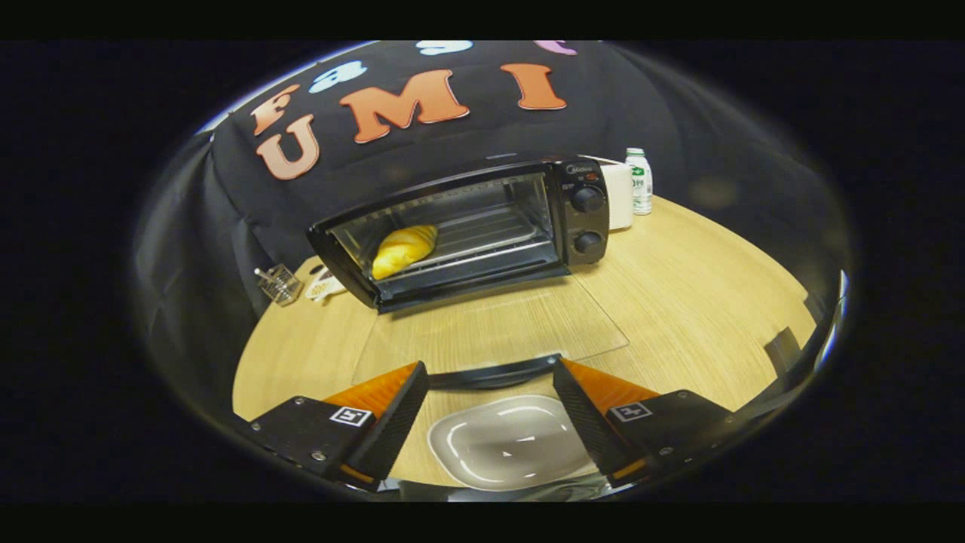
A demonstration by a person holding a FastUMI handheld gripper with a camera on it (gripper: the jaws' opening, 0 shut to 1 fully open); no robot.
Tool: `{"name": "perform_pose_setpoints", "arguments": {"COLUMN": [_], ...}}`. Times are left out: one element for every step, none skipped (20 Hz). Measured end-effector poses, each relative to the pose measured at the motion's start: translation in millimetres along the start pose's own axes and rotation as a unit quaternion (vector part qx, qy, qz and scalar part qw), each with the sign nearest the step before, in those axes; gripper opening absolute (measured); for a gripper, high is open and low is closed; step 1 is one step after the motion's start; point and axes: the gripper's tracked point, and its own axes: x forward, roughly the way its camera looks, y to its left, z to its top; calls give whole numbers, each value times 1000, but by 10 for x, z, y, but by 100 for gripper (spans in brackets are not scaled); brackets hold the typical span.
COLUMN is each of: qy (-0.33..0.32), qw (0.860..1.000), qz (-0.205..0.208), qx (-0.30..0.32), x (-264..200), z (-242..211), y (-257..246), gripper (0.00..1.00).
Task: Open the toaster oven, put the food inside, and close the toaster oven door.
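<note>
A black toaster oven (580,219) stands at the back of the wooden table (701,302). Its glass door (490,328) is folded down flat toward me, and the door's dark handle (490,375) lies right between my fingertips. Inside, a golden croissant (405,250) rests on the left part of the wire rack. My gripper (490,369) is open, its fingers spread wide on either side of the handle with nothing pressed between them. Below the fingers, an empty white plate (513,441) sits on the table.
A white box (620,196) and a small green-labelled bottle (639,181) stand just right of the oven. A clear little container (279,284) and a white item (326,286) lie to its left. The rounded table edge curves close on both sides.
</note>
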Motion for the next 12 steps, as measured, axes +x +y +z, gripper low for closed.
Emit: {"name": "perform_pose_setpoints", "arguments": {"qy": [6,10,16,21,28,33,37,40,43,48,53,55], "qw": [1000,1000,999,998,997,996,995,994,994,994,993,992], "qz": [-3,-7,-11,-15,-19,-26,-32,-31,-28,-26,-26,-26], "qx": [-11,-23,-36,-51,-66,-82,-90,-93,-94,-97,-102,-106], "x": [-3,-23,-7,24,63,103,133,166,198,219,259,292], "z": [-52,-157,-202,-246,-297,-330,-339,-347,-359,-368,-370,-363], "y": [-26,-65,-86,-94,-106,-123,-144,-121,-86,-66,-48,-47], "gripper": [98,98,98,98,99,99,99,99,99,99,99,99]}}
